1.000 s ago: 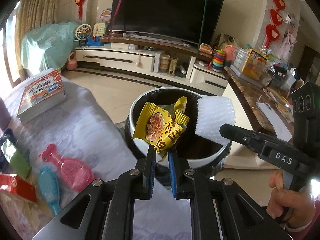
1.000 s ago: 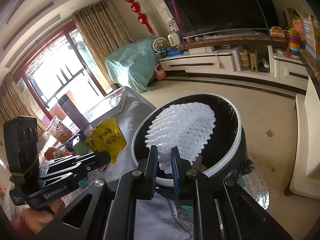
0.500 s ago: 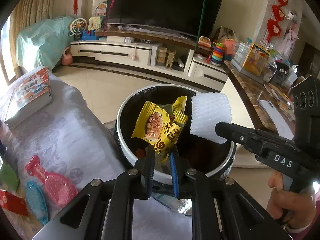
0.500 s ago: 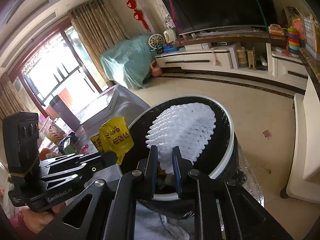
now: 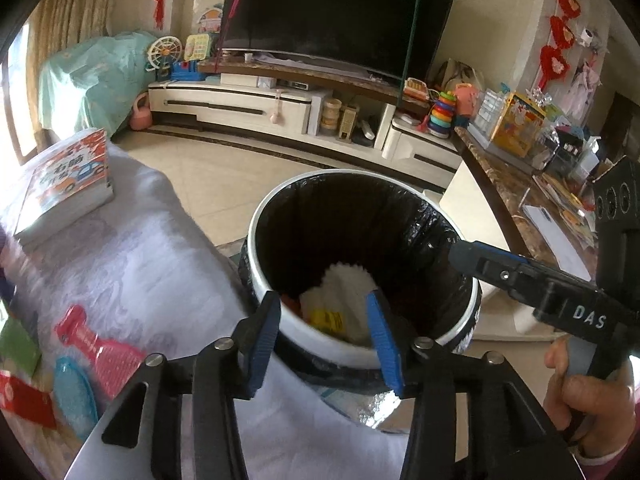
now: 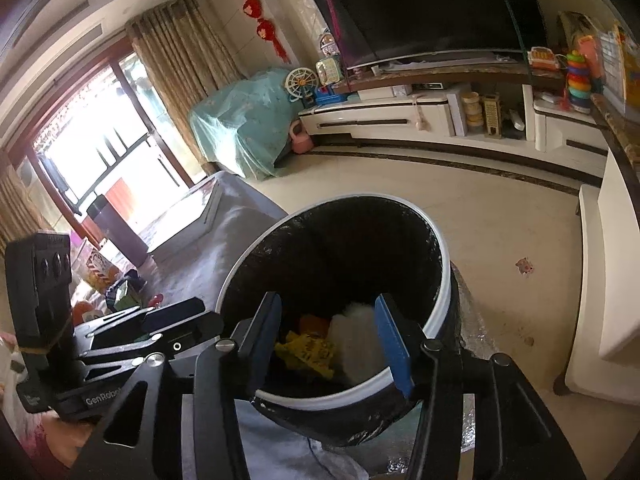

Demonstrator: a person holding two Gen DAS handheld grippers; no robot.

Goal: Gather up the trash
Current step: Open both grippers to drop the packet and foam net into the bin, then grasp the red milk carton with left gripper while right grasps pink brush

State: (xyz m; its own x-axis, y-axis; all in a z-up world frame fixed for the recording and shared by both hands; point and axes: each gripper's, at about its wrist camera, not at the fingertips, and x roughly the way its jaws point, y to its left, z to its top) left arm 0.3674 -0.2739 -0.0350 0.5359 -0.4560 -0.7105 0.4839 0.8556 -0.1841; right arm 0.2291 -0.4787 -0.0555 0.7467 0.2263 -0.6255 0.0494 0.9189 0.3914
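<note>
A round trash bin [image 5: 420, 196] with a white rim and black liner stands on the floor beside the table; it also shows in the right wrist view [image 6: 442, 280]. Inside lie the yellow snack wrapper [image 6: 308, 354] [image 5: 328, 320] and the white foam net [image 6: 354, 346] [image 5: 344, 284]. My left gripper [image 5: 324, 332] is open and empty above the bin's near rim. My right gripper [image 6: 328, 334] is open and empty over the bin mouth; it also shows from the side in the left wrist view [image 5: 520, 276].
A table with a pale cloth [image 5: 132, 256] lies left of the bin, with a book [image 5: 64, 184], a pink bottle-shaped toy [image 5: 96, 344], a blue toy [image 5: 74, 392] and a red packet [image 5: 24, 400]. A TV stand [image 5: 280, 108] lines the far wall. A marble counter [image 5: 520, 200] runs along the right.
Both grippers have opened. The yellow wrapper and the white foam net have dropped from them into the bin.
</note>
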